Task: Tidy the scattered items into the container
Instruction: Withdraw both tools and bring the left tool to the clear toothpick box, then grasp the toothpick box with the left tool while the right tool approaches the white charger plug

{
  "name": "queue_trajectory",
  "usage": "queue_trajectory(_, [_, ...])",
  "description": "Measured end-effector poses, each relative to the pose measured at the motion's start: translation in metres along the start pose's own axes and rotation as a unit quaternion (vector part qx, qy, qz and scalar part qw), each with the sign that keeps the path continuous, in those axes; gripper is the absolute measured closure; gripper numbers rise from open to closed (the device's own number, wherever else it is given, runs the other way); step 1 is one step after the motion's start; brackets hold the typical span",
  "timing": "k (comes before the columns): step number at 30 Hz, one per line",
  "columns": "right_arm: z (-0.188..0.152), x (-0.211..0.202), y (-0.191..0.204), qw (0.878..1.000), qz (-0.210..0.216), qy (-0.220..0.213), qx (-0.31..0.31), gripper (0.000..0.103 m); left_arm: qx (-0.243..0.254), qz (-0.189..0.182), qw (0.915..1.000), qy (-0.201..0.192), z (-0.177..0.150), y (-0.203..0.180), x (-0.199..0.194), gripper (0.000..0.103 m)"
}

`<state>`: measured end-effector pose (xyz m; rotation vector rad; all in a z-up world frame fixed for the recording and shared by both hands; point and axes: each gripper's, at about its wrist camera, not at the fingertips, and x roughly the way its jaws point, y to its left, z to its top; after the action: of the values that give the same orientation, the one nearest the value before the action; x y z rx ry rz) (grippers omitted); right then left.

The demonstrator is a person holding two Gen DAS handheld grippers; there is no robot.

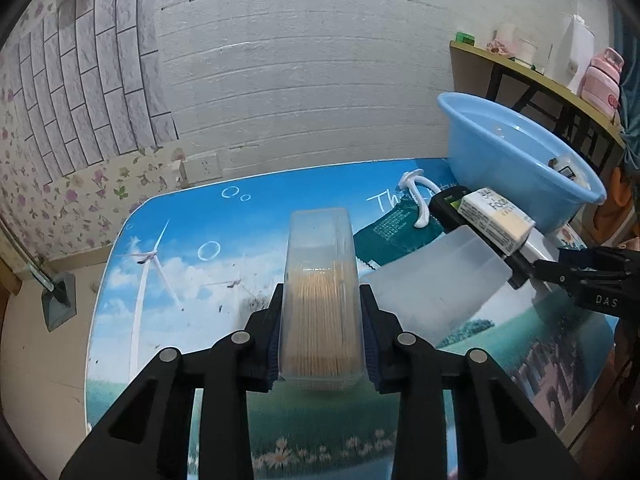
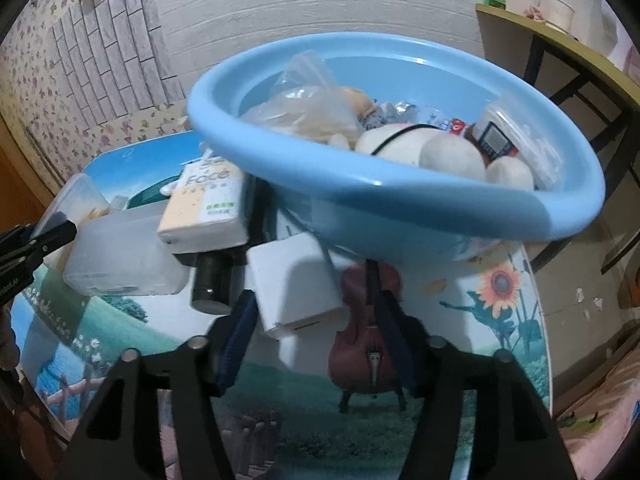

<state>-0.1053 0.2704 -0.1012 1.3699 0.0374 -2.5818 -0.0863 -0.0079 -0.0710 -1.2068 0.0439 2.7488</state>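
Note:
My left gripper (image 1: 322,312) is shut on a clear toothpick box (image 1: 320,296) full of wooden picks, held above the picture-printed table (image 1: 168,280). The blue basin (image 1: 516,160) stands at the table's right; in the right wrist view the basin (image 2: 400,200) holds a plastic bag, white round items and a small packet. My right gripper (image 2: 316,344) is open and empty, its fingers on either side of a white box (image 2: 296,288) lying in front of the basin. A "Face" tissue pack (image 2: 208,208) lies on a black cylinder (image 2: 212,280).
A frosted plastic box (image 1: 436,284) lies left of the tissue pack (image 1: 496,216). A white hook (image 1: 416,196) and dark green packet (image 1: 396,236) lie behind them. A side table (image 1: 552,80) with a pink bottle stands behind the basin. The wall is close behind.

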Motion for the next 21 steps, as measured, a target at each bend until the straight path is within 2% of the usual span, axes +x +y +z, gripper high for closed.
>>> queue_trajectory(1, [0.000,-0.001,0.002,1.000,0.014,0.001,0.001,0.061,-0.002,0.001,1.0000,-0.001,-0.001,0.000,-0.003,0.071])
queue_trajectory(13, [-0.017,-0.034,0.012,1.000,0.021,-0.007,-0.003,0.062,-0.017,0.010,0.9996,-0.018,-0.010,-0.003,-0.035,0.071])
queue_trajectory(21, [-0.026,-0.072,0.015,0.998,0.039,-0.048,-0.010,0.064,-0.009,0.002,0.9996,-0.027,-0.014,-0.019,-0.052,0.071])
